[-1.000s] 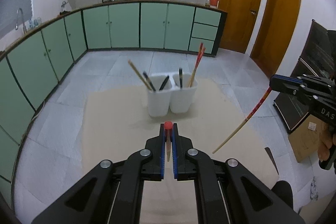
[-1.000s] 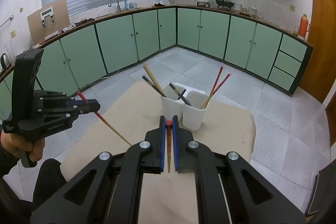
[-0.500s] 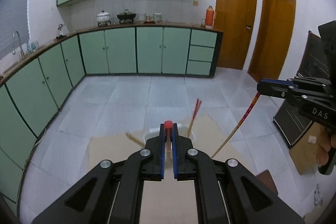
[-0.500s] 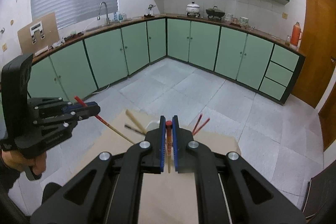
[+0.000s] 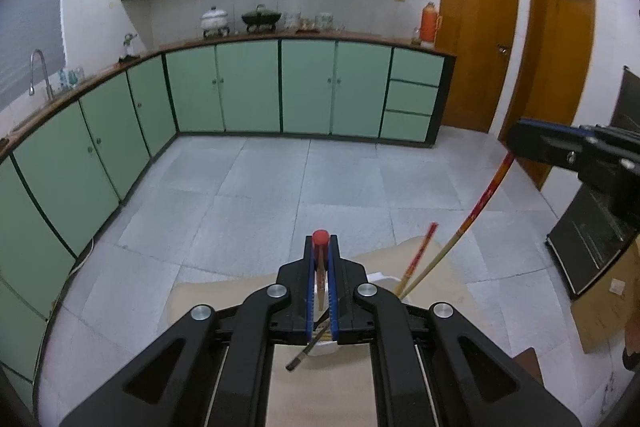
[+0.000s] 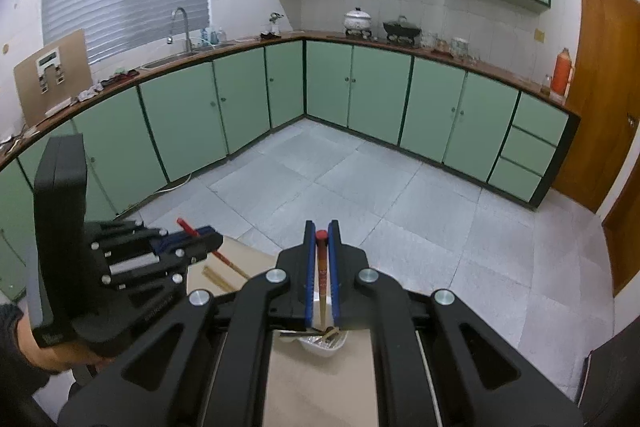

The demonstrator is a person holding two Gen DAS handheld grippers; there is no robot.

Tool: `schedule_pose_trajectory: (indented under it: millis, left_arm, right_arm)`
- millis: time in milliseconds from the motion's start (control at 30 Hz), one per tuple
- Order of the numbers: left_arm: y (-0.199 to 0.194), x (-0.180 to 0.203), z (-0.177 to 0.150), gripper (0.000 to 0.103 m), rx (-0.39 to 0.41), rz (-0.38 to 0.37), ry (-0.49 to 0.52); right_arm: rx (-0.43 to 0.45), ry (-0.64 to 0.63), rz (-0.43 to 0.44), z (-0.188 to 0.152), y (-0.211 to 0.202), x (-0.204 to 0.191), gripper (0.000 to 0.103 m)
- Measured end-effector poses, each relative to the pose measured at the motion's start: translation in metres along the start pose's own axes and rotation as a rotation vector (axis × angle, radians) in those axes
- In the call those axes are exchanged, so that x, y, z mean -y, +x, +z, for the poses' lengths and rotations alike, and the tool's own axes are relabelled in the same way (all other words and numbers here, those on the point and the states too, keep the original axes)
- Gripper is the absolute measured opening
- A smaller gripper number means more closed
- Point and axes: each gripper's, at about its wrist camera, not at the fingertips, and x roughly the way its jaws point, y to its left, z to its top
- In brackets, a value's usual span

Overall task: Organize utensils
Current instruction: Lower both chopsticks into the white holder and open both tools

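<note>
My left gripper [image 5: 320, 247] is shut on a red-topped chopstick [image 5: 320, 237] that points down between the blue pads. It also shows in the right wrist view [image 6: 208, 241], low at the left. My right gripper [image 6: 321, 233] is shut on another red-topped chopstick [image 6: 321, 259]. In the left wrist view that chopstick [image 5: 476, 211] slants down from the right gripper [image 5: 516, 143] toward the white utensil holder [image 5: 380, 277], which the grippers mostly hide. The holder [image 6: 324, 345] sits just below both grippers, with dark utensils and red chopsticks [image 5: 418, 259] in it.
The holder stands on a beige table [image 5: 320, 387]. Green kitchen cabinets [image 5: 248, 87] line the far walls across a grey tiled floor [image 5: 304, 187]. Wooden doors [image 5: 476, 27] are at the right. A black appliance [image 5: 592, 239] and a cardboard box stand at right.
Both grippers moved forward over the holder and tilted up. The holder dropped from the middle of the views to just under the fingers. Both chopsticks stay gripped.
</note>
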Motion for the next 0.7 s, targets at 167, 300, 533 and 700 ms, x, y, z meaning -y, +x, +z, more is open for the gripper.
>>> schedule_pose_trajectory:
  millis: [167,300,533,700]
  left_arm:
    - [0.036,-0.011,-0.011,0.006,-0.051,-0.008,-0.029]
    - [0.053,-0.019,-0.021,0.006,-0.074,-0.005,-0.035]
    - [0.069,-0.025,-0.030,0.006,-0.117,-0.009,-0.037]
    - [0.061,-0.028,-0.024,0.014,-0.106,0.004,-0.041]
  right_arm:
    - [-0.042,0.037,-0.009,-0.011,0.043,0.015,0.005]
    - [-0.072,0.088,0.007,-0.023,0.069,0.027,0.005]
    - [-0.132,0.104,0.018,-0.047,0.095,0.029,0.006]
    - [-0.118,0.112,0.017,-0.051,0.088,0.028,0.030]
